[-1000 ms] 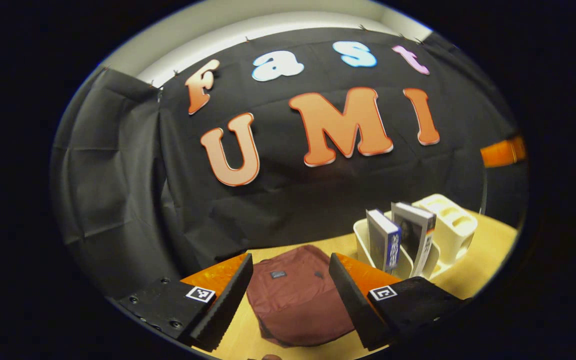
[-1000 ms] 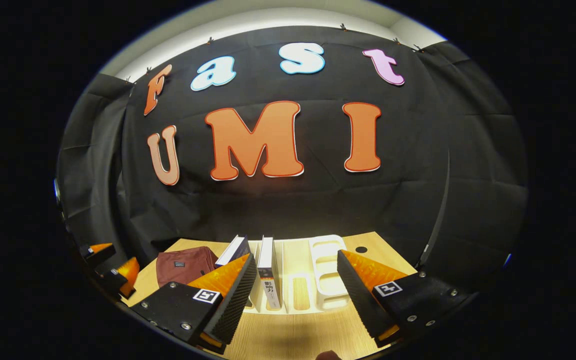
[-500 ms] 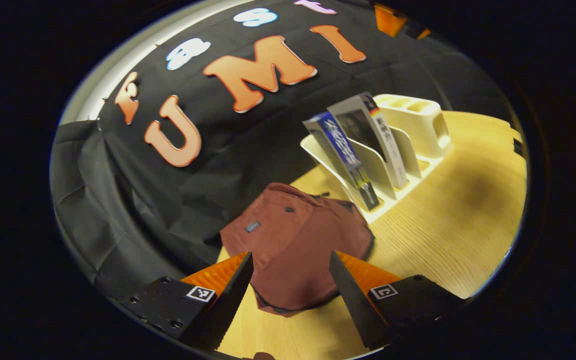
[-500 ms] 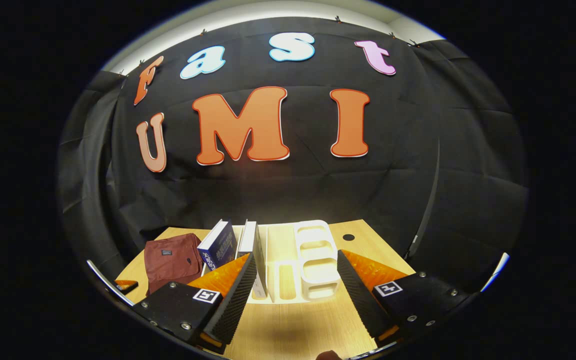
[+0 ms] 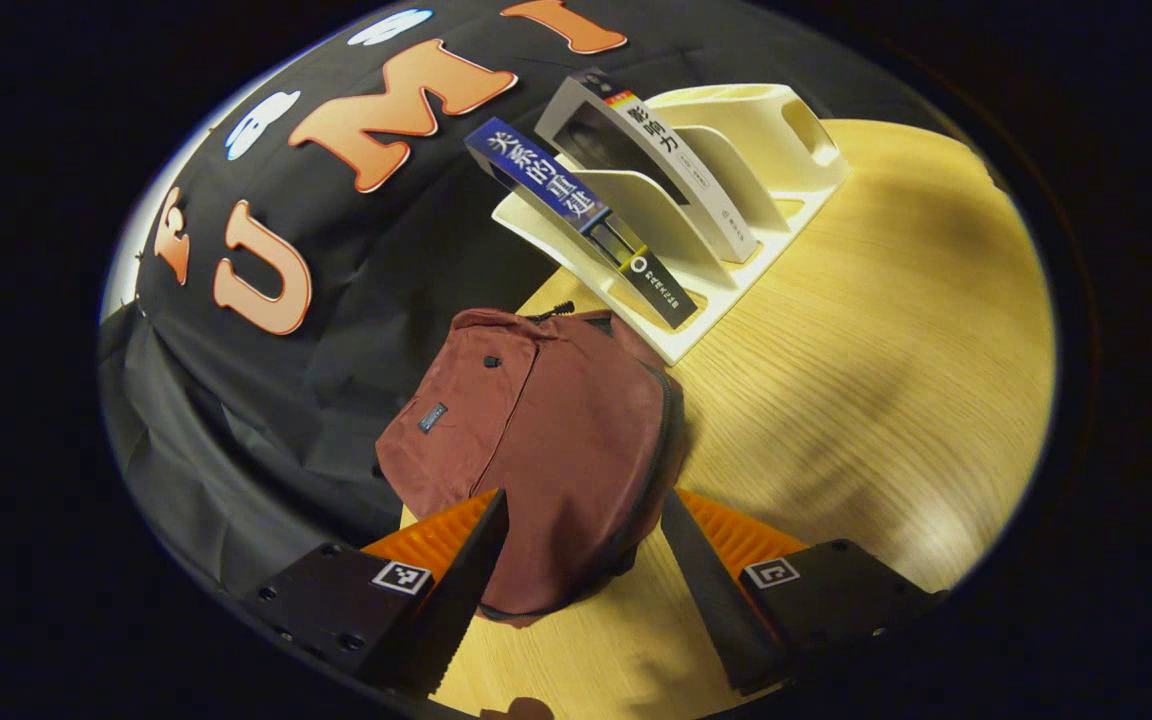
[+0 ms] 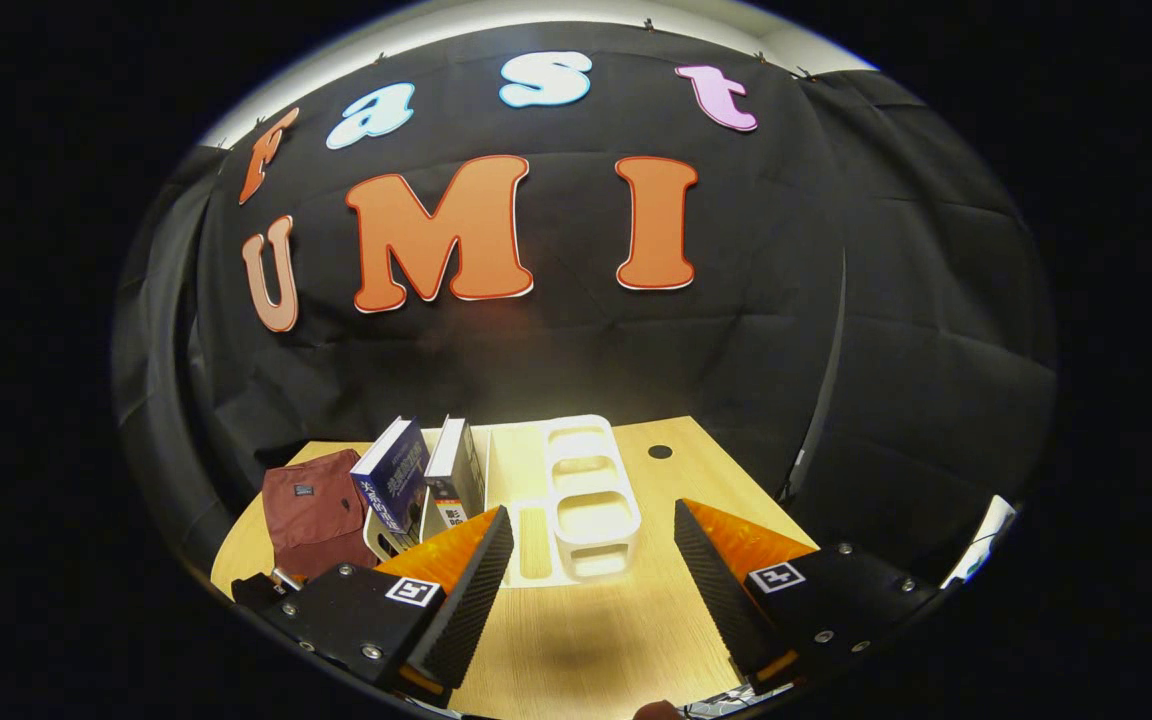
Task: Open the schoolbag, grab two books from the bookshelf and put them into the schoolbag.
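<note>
Schoolbag (image 5: 536,450) lies flat, zipped, long axis toward bookshelf (image 5: 736,190); left gripper (image 5: 576,590) and right gripper (image 6: 591,590) both agape, empty

- The left gripper (image 5: 576,590) has black blocks studded with screws, each carrying a small square black-and-white marker.
- The right gripper (image 6: 591,590) has matching blocks, screws and markers.
- Both have wedge-shaped jaws with ribbed inner faces.

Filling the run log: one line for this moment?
left gripper open over schoolbag | bag closed | two books in bookshelf | right gripper open
</note>
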The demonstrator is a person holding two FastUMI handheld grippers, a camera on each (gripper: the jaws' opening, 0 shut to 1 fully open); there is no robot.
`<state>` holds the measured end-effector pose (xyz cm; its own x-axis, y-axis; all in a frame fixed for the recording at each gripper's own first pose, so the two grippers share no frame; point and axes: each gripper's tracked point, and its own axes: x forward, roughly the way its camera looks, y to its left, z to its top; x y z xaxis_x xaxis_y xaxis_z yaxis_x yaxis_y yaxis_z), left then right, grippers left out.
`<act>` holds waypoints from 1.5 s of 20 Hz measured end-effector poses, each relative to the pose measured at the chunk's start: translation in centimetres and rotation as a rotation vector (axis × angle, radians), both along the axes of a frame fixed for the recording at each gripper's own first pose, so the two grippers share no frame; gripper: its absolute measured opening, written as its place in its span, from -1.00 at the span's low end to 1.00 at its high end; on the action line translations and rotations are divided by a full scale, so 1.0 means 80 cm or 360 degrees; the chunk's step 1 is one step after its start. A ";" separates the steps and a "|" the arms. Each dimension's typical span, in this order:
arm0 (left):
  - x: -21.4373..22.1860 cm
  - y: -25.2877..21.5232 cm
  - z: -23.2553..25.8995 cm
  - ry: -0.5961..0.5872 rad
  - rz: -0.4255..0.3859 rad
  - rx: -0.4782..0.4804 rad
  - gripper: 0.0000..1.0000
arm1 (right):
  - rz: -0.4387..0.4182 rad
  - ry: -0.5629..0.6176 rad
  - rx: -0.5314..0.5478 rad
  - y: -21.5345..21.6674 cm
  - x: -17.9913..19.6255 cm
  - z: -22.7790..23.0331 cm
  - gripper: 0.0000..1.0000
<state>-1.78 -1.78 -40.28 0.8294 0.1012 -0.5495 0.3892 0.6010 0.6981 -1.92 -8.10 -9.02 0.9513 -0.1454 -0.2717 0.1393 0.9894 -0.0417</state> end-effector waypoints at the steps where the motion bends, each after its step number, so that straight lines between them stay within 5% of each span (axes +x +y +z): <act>1: 0.006 0.001 -0.002 0.0003 -0.0004 0.0025 0.96 | -0.0005 0.0005 -0.0002 -0.002 -0.001 -0.002 0.92; 16: 0.044 0.030 0.046 0.0082 0.0087 0.0072 0.93 | 0.0054 0.0003 0.0087 0.007 0.029 -0.006 0.92; 17: 0.047 0.031 0.046 0.0081 0.0097 0.0080 0.60 | 0.0055 0.0000 0.0097 0.005 0.030 -0.007 0.92; 19: 0.043 0.030 0.040 0.0099 0.0111 0.0058 0.36 | 0.0050 -0.0007 0.0104 -0.001 0.034 -0.003 0.92; 20: 0.041 0.030 0.037 0.0111 0.0123 0.0055 0.05 | 0.0052 -0.0007 0.0103 -0.003 0.035 -0.002 0.92; 21: 0.033 0.027 0.031 0.0165 0.0113 0.0040 0.02 | 0.0057 -0.0007 0.0102 -0.002 0.036 -0.003 0.92; 23: 0.032 0.019 0.016 0.0236 0.0084 -0.0015 -1.00 | 0.0094 -0.0016 0.0096 0.002 0.036 0.000 0.92; 30: 0.032 0.012 -0.004 0.0427 0.0064 -0.0041 -0.96 | 0.0300 0.0010 0.0109 0.040 0.035 0.004 0.92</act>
<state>0.76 -0.82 -40.61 0.6494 0.1140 -0.7519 0.5337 0.6361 0.5573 0.91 -4.91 -8.72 0.9581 0.0543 -0.2811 -0.0489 0.9985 0.0263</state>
